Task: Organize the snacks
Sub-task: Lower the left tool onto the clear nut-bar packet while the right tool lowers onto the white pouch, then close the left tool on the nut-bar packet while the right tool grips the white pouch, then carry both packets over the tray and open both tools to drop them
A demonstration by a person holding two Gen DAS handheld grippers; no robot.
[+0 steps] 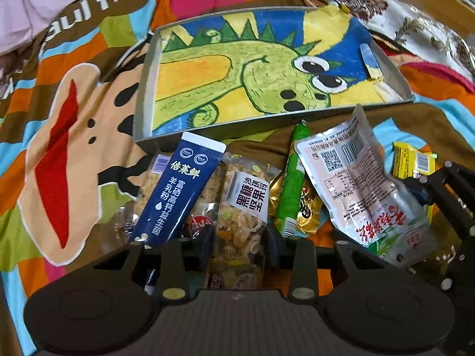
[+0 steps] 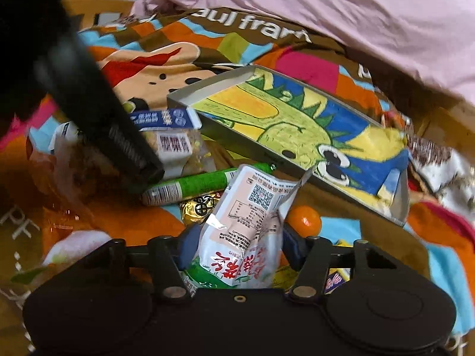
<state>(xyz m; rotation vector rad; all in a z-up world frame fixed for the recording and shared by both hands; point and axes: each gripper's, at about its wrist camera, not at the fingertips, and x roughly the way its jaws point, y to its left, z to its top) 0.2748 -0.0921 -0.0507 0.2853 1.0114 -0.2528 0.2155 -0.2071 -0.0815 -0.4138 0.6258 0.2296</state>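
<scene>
Grey cardboard tray (image 1: 142, 89), shallow, lined with a crayon dinosaur drawing, lies on the patchwork blanket (image 1: 59, 112); nothing in it yet, snack pile just beside its near wall. Pink-white foil pouch with QR code (image 2: 246, 228): right gripper (image 2: 237, 255) clamped on its lower half, top crumpled and standing free. Judged light, soft, slippery film; hold the flat seam, not the belly. Clear nut-bar wrapper with white label (image 1: 237, 207) sits between the spread fingers of the left gripper (image 1: 237, 237), not yet pinched. Stiffer, brittle filling; grip mid-length, gently.
</scene>
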